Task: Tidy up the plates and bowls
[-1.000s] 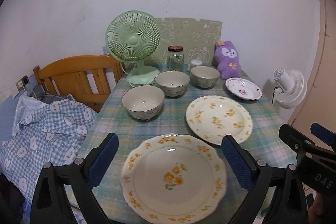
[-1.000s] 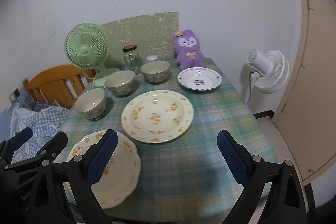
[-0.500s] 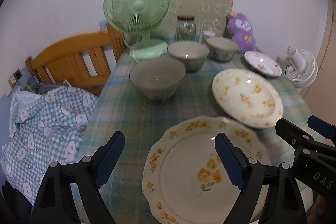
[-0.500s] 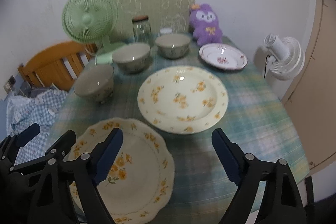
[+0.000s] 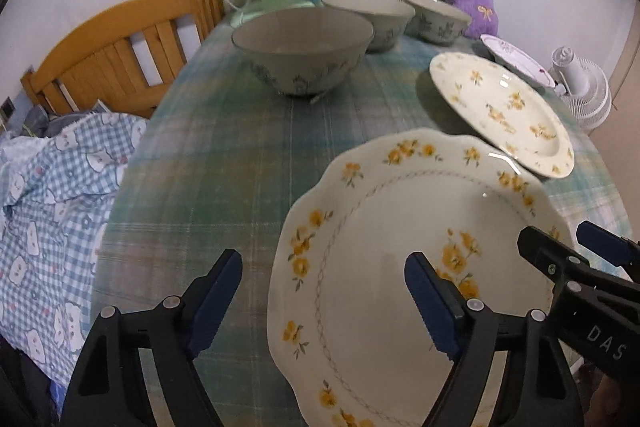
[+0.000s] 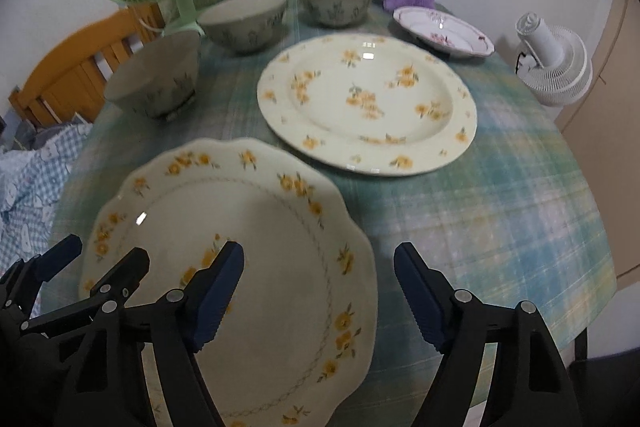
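1. White letters "DAS" show on the right gripper (image 5: 600, 331) body, seen from the left wrist view.
2. The scalloped plate (image 5: 400, 267) lies at the near edge of the table (image 5: 224, 163), the round floral plate (image 6: 368, 103) beyond it.
3. Left gripper (image 5: 324, 301) straddles the plate's left rim, right gripper (image 6: 318, 293) its right rim; both are unclenched, grasping nothing.
4. Compared with a second ago, both jaws have been closing and the plate looms larger.

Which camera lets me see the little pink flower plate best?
The right wrist view. The small pink-flowered plate sits whole there, its pattern and scalloped rim facing the camera. In the left wrist view the same plate is only a thin tilted sliver behind the round yellow-flowered plate.
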`<control>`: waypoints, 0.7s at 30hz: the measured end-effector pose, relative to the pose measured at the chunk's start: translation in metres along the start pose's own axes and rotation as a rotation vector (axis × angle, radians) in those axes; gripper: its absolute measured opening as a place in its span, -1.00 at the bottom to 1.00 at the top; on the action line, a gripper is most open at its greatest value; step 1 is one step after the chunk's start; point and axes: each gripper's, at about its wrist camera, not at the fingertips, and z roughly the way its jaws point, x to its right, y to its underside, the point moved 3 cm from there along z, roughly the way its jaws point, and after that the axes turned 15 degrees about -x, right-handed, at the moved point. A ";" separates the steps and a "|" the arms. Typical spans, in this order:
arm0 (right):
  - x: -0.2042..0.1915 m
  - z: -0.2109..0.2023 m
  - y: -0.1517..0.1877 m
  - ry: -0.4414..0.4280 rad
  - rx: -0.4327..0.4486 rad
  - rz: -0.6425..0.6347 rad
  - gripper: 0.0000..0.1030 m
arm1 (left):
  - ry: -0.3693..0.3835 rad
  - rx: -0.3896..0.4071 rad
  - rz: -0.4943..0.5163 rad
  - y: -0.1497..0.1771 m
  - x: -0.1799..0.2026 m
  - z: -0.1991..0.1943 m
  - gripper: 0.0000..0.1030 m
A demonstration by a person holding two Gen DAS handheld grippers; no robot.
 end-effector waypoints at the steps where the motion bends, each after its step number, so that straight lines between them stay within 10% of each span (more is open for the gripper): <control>1: -0.001 0.002 0.000 0.004 -0.008 0.001 0.55 | 0.002 -0.006 0.002 -0.001 0.000 0.002 0.61; 21: -0.008 0.016 -0.002 0.045 -0.106 0.037 0.31 | 0.031 -0.059 0.045 -0.005 0.000 0.009 0.23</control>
